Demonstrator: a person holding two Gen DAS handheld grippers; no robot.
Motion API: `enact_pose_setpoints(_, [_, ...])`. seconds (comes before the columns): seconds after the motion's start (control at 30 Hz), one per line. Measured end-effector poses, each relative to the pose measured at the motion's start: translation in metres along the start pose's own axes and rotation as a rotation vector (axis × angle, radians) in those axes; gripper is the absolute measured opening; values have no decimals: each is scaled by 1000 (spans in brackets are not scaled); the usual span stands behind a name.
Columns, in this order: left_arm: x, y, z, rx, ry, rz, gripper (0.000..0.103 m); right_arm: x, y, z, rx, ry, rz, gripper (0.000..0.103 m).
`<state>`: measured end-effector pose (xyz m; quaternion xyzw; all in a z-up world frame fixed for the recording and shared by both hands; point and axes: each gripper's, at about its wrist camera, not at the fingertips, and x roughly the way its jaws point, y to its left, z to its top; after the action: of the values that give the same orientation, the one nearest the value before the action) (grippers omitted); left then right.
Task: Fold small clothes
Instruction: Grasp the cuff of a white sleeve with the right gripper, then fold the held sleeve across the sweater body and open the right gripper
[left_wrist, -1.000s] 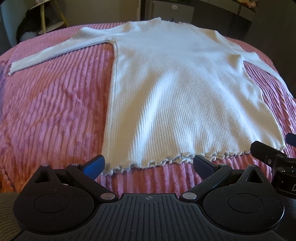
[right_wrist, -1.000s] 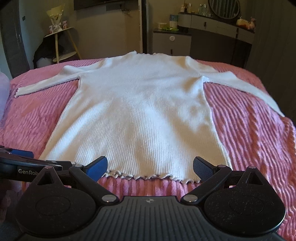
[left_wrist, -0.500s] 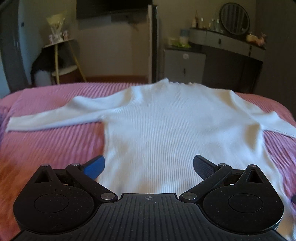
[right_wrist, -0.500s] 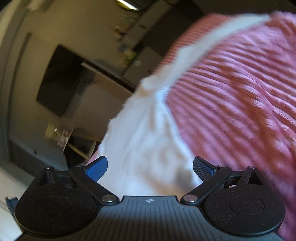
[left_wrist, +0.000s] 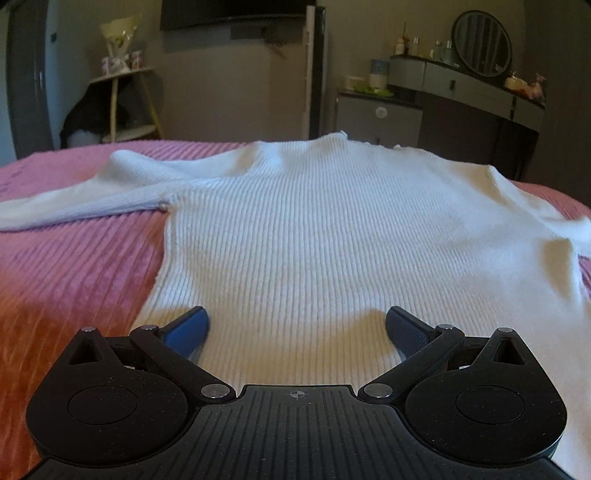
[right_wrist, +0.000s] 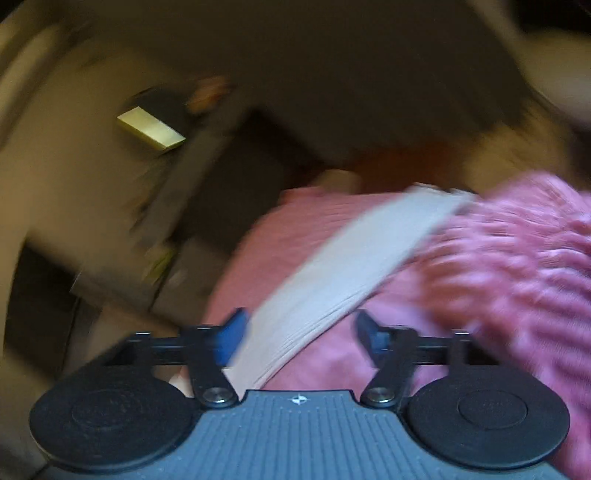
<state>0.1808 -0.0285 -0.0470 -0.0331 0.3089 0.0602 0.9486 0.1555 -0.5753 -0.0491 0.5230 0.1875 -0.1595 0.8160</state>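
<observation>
A white ribbed sweater (left_wrist: 314, 229) lies flat on the pink ribbed bedspread (left_wrist: 74, 266), neck at the far end and left sleeve (left_wrist: 92, 199) stretched out to the left. My left gripper (left_wrist: 295, 325) hovers low over the sweater's body near its left side, open, with nothing pinched. The right wrist view is blurred and tilted. In it the right sleeve (right_wrist: 351, 266) runs diagonally across the bedspread (right_wrist: 498, 258) and passes between the jaws of my right gripper (right_wrist: 301, 328). Those jaws are closing, and the cloth lies against the left blue pad (right_wrist: 232, 332) only.
Beyond the bed's far edge stand a grey dresser (left_wrist: 461, 85) with a round mirror (left_wrist: 482, 42), a small cabinet (left_wrist: 380, 118) and a wooden corner shelf (left_wrist: 125, 103). A dark screen (left_wrist: 232, 14) hangs on the wall.
My left gripper moved forward from the hem to over the sweater's body. My right gripper rolled and swung out to the right sleeve, and its jaws narrowed around it.
</observation>
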Motion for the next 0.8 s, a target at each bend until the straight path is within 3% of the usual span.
enact_pose_setpoints(0.1, [1,3,1,-18,6,-10,103,29,-28,13,113,-22,-75,40])
enact_pose_setpoints(0.2, [3,6,1,-33,5,-18,103,55,-40,17,204,-39,-74,24])
enact_pose_setpoints(0.23, [3,6,1,-33,6,-18,103,58,-37,18,204,-48,-71,15])
enact_pose_setpoints(0.3, [3,7,1,-39,7,-23,103,66,-35,17,185,-57,-86,8])
enact_pose_setpoints(0.37, [3,9,2,-46,9,-30,103,62,-31,24,143,-78,-102,8])
enact_pose_setpoints(0.5, [4,8,2,-35,11,-20,103,25,25,29,-99,-160,-117,7])
enact_pose_setpoints(0.6, [3,7,5,-25,27,-16,103,1,86,16,-339,-215,-76,7])
enact_pose_setpoints(0.8, [-5,17,18,-54,60,-62,103,-27,209,-54,-757,-229,89,7])
